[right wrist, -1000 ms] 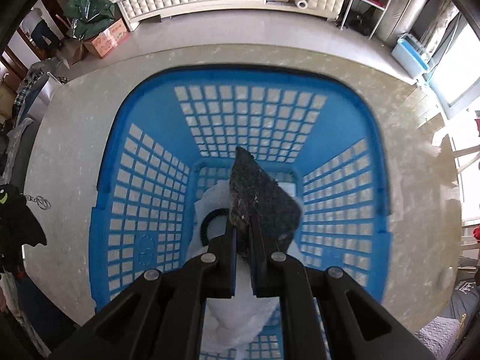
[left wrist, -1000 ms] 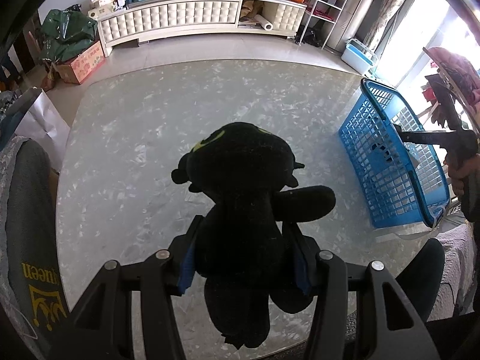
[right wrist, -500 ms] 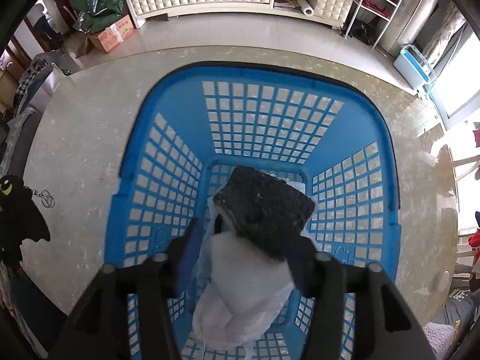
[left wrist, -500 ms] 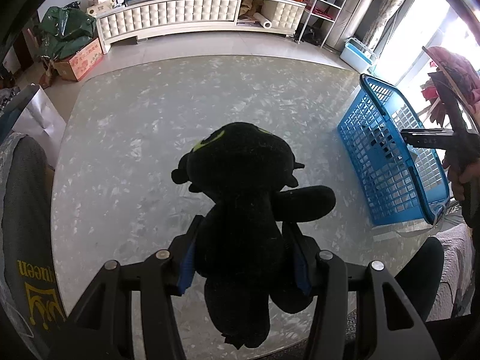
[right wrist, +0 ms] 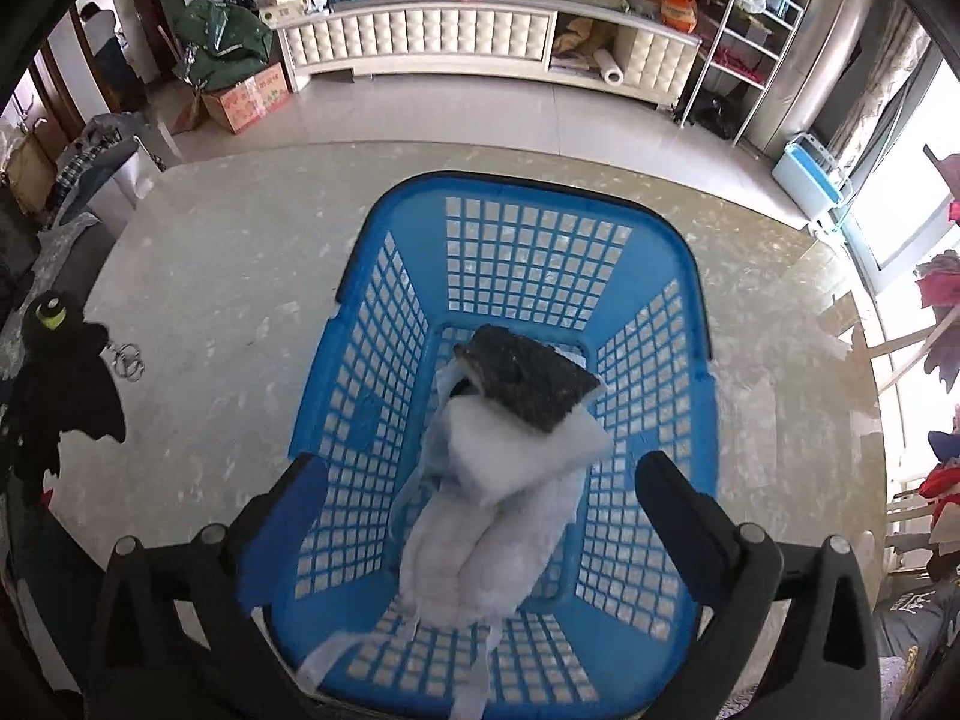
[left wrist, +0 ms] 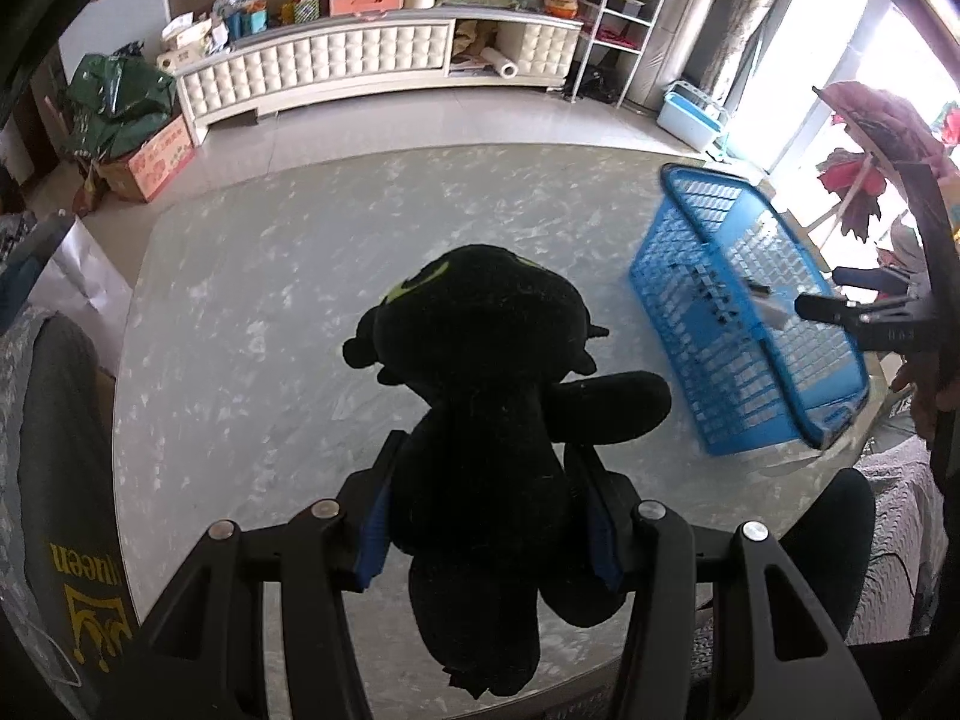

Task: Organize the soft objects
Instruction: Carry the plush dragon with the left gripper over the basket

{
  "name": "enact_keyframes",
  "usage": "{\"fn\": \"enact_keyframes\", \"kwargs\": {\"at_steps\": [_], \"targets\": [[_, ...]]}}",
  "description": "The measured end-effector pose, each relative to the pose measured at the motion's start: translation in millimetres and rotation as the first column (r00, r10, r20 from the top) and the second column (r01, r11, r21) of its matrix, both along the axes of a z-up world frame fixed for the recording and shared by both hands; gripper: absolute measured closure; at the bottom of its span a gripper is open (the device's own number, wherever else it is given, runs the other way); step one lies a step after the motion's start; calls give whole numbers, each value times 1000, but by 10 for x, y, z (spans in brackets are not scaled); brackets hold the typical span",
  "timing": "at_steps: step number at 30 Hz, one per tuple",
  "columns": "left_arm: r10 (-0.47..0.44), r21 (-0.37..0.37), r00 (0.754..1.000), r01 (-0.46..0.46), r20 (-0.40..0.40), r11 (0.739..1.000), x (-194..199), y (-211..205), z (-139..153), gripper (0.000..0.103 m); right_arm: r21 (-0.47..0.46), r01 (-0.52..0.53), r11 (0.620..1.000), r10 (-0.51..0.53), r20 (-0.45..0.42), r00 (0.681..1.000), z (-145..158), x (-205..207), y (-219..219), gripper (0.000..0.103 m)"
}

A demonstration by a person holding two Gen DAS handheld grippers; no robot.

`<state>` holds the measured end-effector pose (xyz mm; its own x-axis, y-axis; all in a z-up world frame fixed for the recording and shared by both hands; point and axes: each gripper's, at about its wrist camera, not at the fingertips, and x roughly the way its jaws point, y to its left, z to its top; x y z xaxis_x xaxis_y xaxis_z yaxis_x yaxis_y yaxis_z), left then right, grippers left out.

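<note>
Left hand-held gripper [left wrist: 483, 516] was clenched on the black plush toy [left wrist: 480, 420], with both blue pads pressed into its torso. The toy's long axis ran along the fingers, head toward the far side of the desk [left wrist: 252, 312] and legs hanging toward the camera. It was held clear above the desk surface. The blue basket [left wrist: 690, 324] lay to the right of this hand-held gripper, near the desk's right edge, so the coming move was judged to be a carry to the right. Right hand-held gripper [right wrist: 480, 480] pointed steeply down over the basket, its jaws opening with nothing pressed between them. Below it, the dark sponge [right wrist: 528, 378] rested on the white padded item [right wrist: 498, 516] inside the basket.
</note>
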<state>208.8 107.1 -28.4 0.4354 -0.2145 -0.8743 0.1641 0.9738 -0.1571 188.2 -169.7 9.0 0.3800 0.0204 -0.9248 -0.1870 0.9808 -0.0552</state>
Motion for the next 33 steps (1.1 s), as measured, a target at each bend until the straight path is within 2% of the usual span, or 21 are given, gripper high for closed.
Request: {"fn": "enact_keyframes", "kwargs": {"at_steps": [6, 19, 26, 28, 33], "targets": [[-49, 23, 998, 48, 36, 999, -57, -318, 204, 53, -4, 13, 1000, -13, 57, 998, 103, -219, -215, 0], [-181, 98, 979, 172, 94, 980, -42, -1220, 631, 53, 88, 43, 995, -55, 134, 989, 118, -464, -755, 0], [-302, 148, 948, 286, 103, 947, 47, -1766, 704, 53, 128, 70, 989, -88, 135, 987, 91, -553, -976, 0], [-346, 180, 934, 325, 94, 928, 97, -1951, 665, 53, 135, 75, 988, -93, 133, 987, 86, -571, -1051, 0], [-437, 199, 898, 419, 56, 886, 200, -2240, 523, 53, 157, 89, 984, -110, 133, 985, 41, -591, -1159, 0]]}}
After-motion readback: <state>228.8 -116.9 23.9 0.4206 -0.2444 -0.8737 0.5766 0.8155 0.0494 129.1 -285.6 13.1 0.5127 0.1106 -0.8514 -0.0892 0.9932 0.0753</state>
